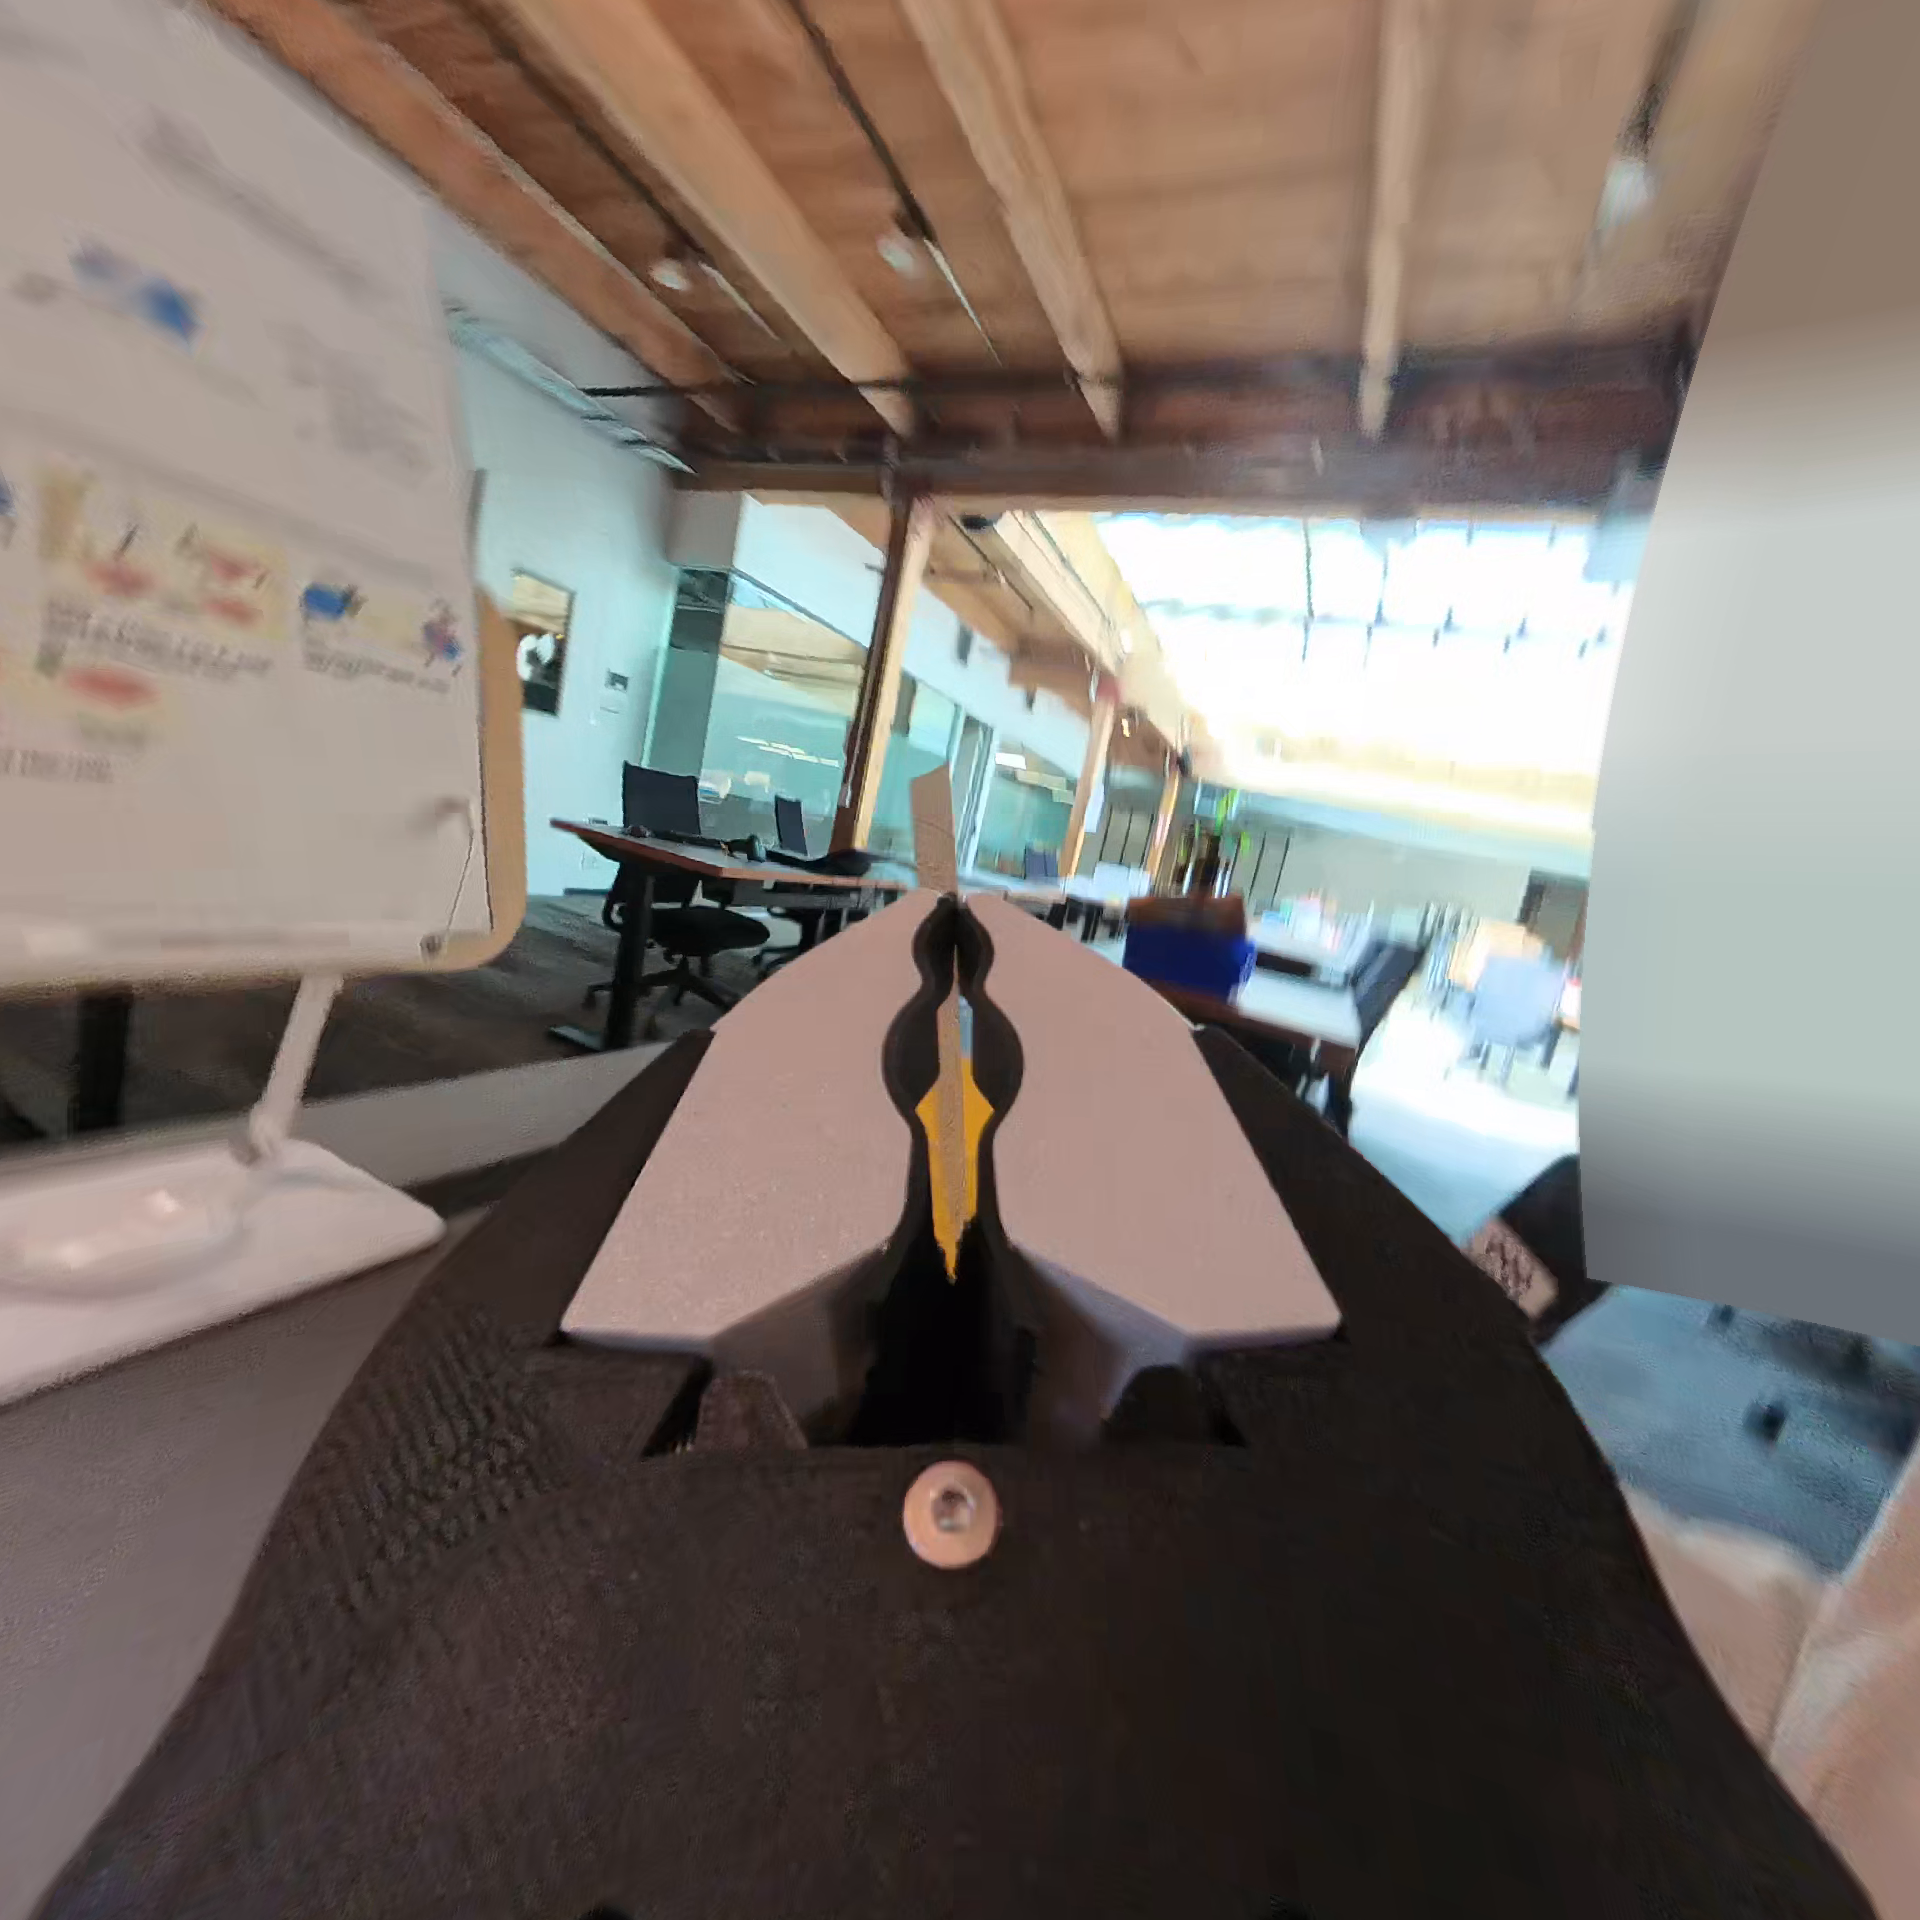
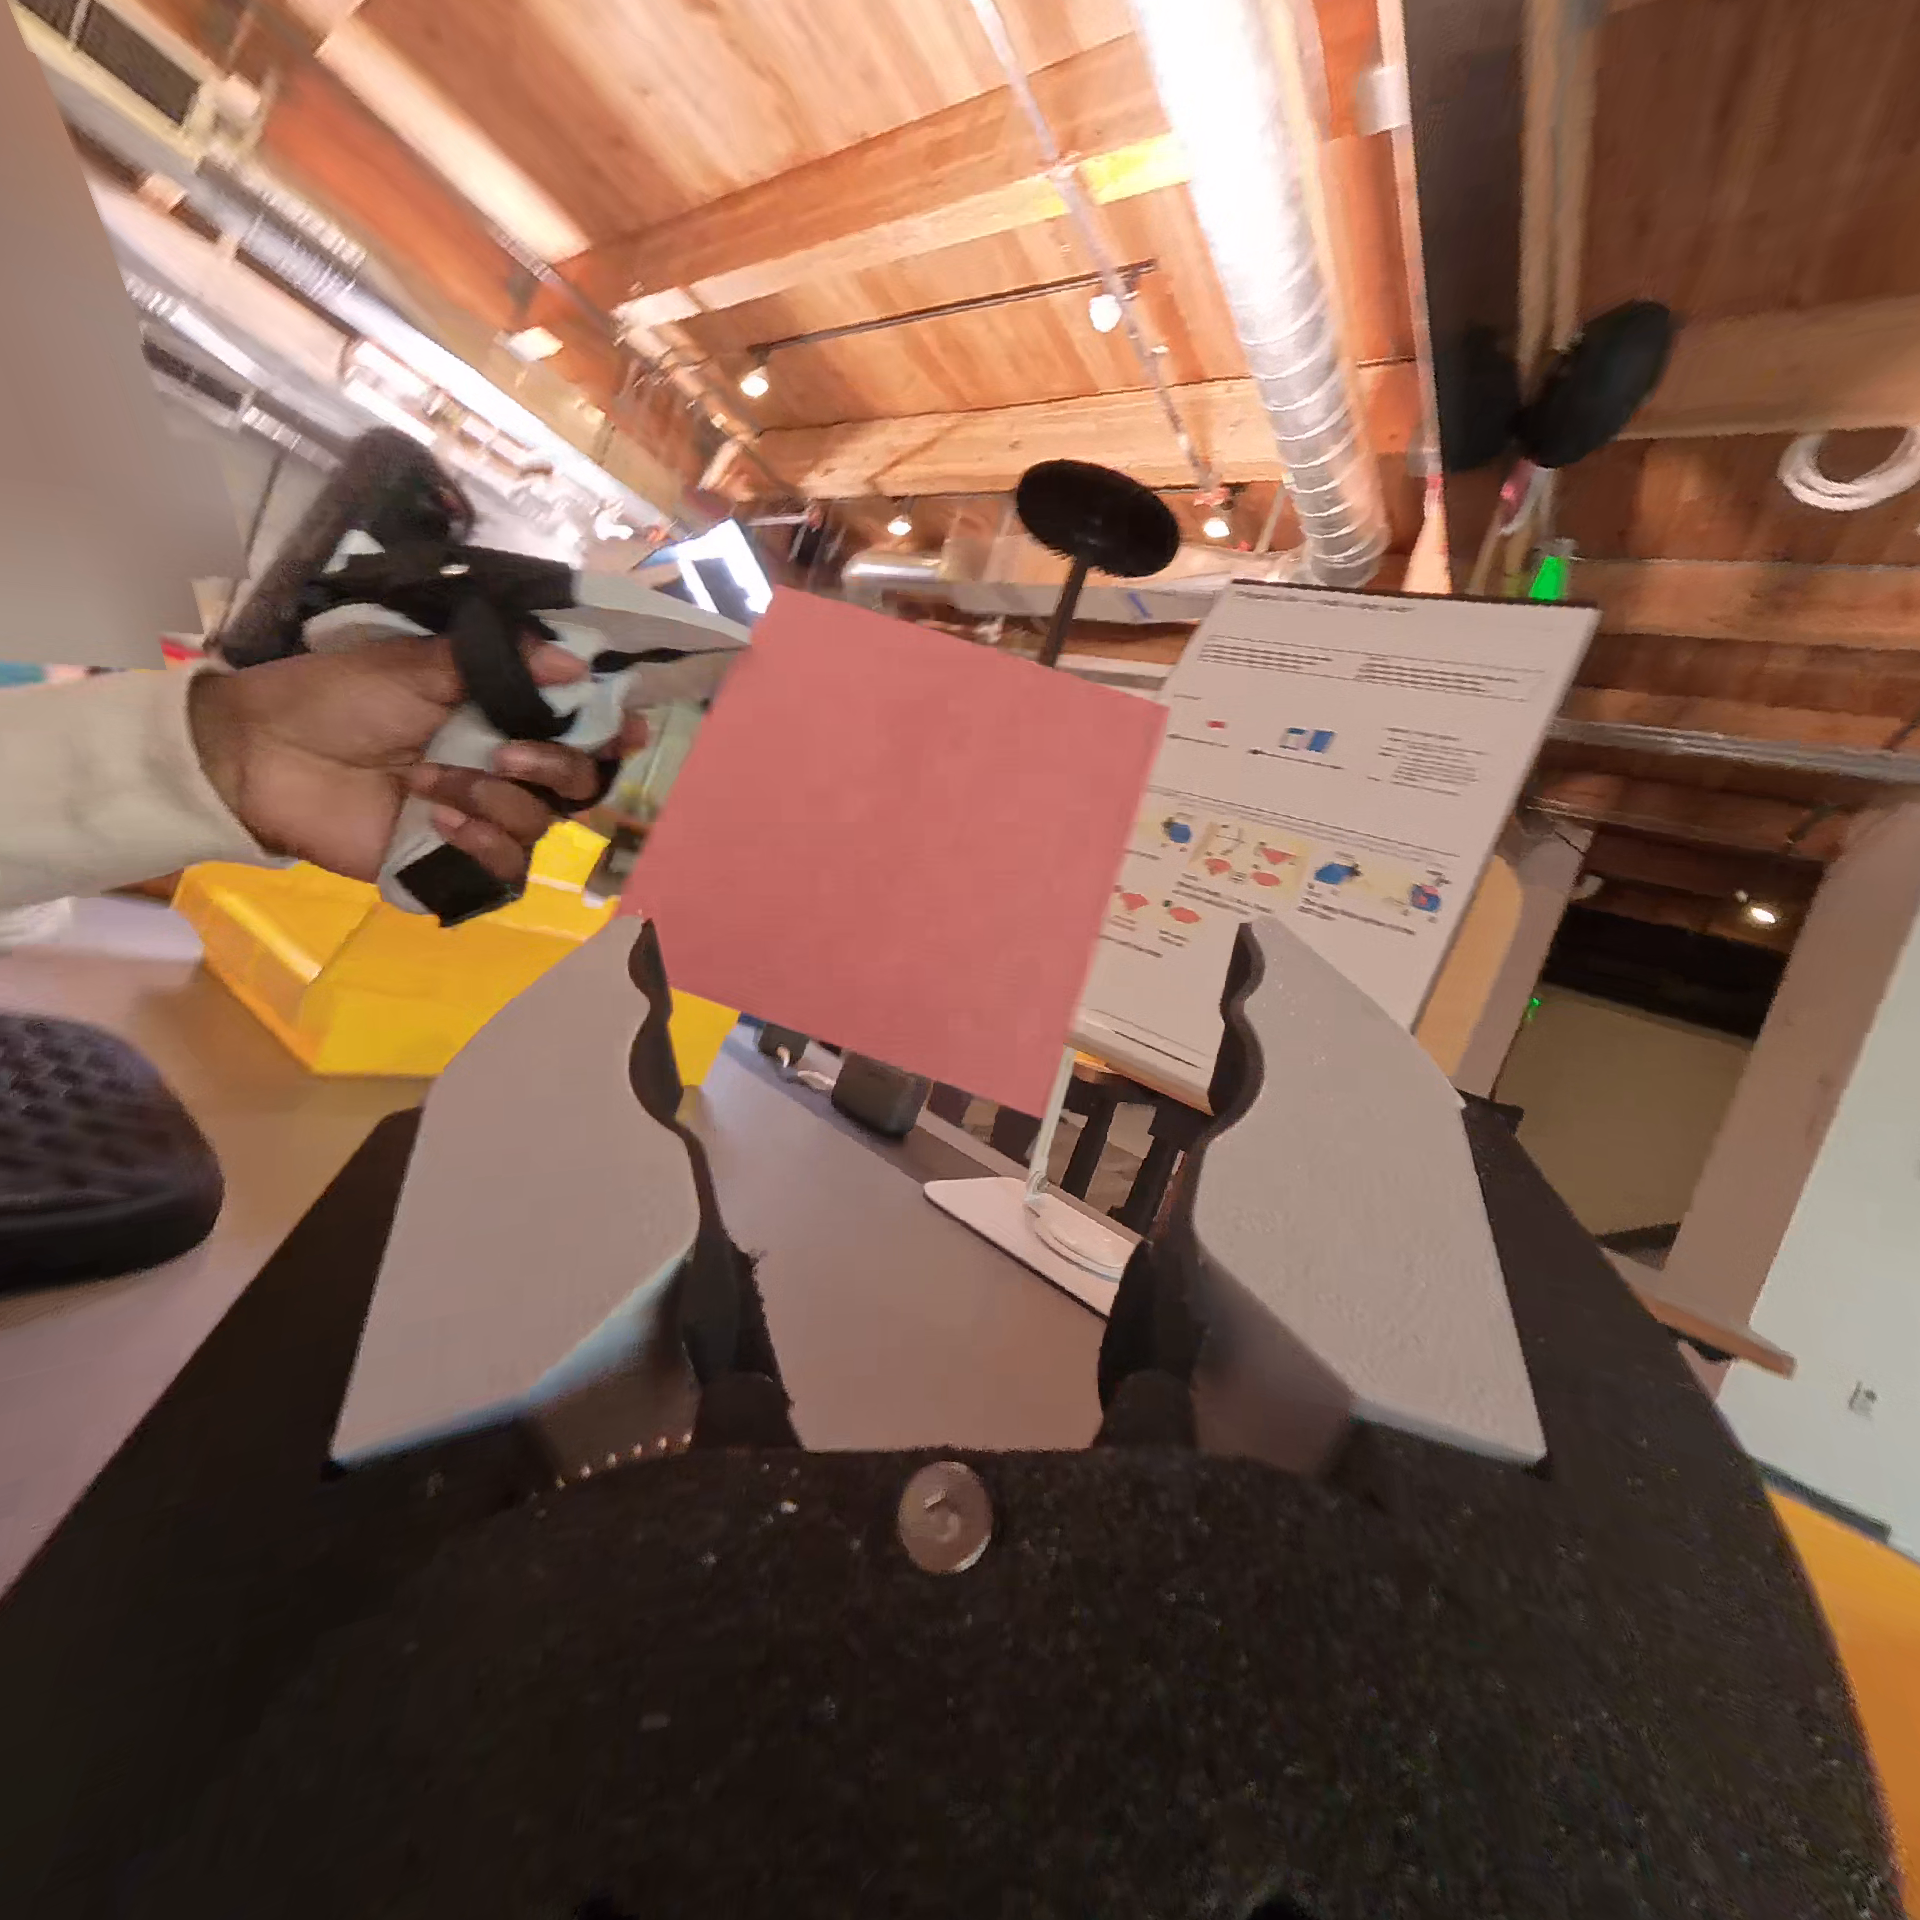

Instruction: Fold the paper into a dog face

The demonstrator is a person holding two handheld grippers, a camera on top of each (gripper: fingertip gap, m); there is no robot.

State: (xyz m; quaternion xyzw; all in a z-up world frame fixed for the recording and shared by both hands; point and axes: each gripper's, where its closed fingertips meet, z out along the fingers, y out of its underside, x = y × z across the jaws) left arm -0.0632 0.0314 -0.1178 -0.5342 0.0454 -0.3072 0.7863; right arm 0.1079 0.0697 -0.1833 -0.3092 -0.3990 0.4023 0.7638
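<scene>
Item: pink paper (image 2: 894,842), one square sheet, flat and unfolded, held in the air above the table (image 2: 125,1049), likely lifted for a first fold or handover. Holder: left gripper (image 1: 951,914), fingers pinched tight on the sheet's edge; in its own view the paper runs edge-on between the pads. Right gripper (image 2: 940,956): fingers spread wide, empty, the sheet's lower corner just beyond and between the tips, not touching. Adjunct: instruction sheet on stand (image 2: 1340,790), beside the paper, presumably for reference.
</scene>
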